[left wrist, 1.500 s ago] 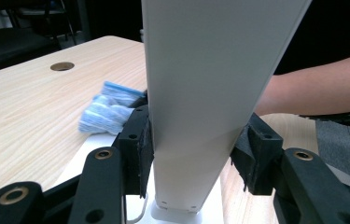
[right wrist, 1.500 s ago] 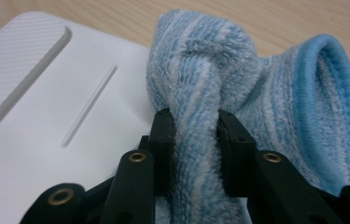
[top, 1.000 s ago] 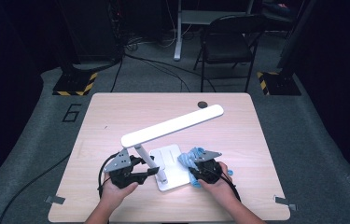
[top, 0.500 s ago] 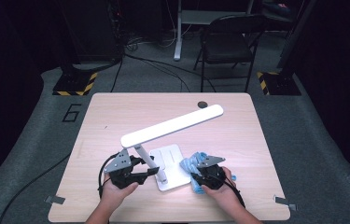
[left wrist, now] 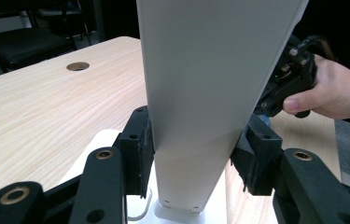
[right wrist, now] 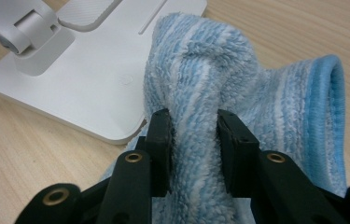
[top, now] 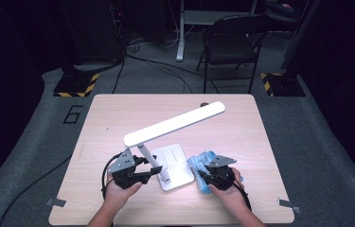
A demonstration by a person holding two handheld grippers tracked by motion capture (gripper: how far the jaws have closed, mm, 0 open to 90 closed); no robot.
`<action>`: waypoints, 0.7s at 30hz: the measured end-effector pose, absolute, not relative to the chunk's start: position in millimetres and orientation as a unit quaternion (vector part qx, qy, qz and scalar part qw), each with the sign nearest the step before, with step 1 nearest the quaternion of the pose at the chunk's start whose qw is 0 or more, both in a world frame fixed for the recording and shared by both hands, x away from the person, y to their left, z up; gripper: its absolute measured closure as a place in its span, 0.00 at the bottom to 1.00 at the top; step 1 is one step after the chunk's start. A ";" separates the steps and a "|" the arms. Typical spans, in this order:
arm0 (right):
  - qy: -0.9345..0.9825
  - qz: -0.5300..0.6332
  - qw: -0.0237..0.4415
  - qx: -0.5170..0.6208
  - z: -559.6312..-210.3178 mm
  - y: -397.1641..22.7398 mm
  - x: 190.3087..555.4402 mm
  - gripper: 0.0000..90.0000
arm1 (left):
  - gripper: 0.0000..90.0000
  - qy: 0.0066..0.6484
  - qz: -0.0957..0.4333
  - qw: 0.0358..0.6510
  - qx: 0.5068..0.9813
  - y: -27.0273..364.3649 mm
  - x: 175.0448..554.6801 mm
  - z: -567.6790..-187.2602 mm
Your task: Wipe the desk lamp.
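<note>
Bracing the white lamp (top: 173, 126) by its slanted stem, the left gripper (top: 143, 174) has its fingers (left wrist: 137, 149) pinched on either side of the flat white bar, as the left gripper view shows. The lamp's base (top: 175, 163) sits flat on the worktop (top: 118, 113) near its front edge, between the two hands. The right gripper (right wrist: 193, 140) has its fingers (right wrist: 161, 135) clamped on a bunched fold of the blue striped cloth (top: 202, 163), which lies just beside the right edge of the base and touches it at the near corner.

Risks, as judged from this arrangement: the stem is smooth and the hold is narrow, so a sideways push from the cloth could let the bar slide through the pads or tip the base off the worktop. The long lamp head (top: 184, 122) overhangs well beyond the base, which would make any tilt worse. The cloth is held by one thick fold only; dragged across the base edge, it could snag there or pull loose from the pinch. The free end of the cloth could also bunch under the base corner.

Compared with the picture from a second ago, the right hand (top: 229, 189) and its cloth have drawn slightly nearer to the person and lower, whereas the left gripper and the lamp keep their places.
</note>
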State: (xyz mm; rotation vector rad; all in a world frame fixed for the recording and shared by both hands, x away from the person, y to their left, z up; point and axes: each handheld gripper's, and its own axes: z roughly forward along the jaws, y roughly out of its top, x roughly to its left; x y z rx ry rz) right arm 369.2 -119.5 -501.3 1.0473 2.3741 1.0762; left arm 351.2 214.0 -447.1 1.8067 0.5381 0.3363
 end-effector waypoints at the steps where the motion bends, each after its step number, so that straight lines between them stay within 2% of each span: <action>1: 0.832 0.377 0.164 0.373 -499.8 -121.1 368.7 0.75 | 0.59 0.230 0.143 0.575 0.772 214.0 352.0 -446.9; 15: 0.851 0.367 0.158 0.340 -499.0 -104.9 353.6 0.75 | 0.59 0.246 0.150 0.572 0.768 209.0 364.8 -446.8; 21: 0.846 0.360 0.162 0.359 -510.7 -93.5 354.6 0.77 | 0.58 0.251 0.143 0.572 0.768 208.9 364.2 -447.4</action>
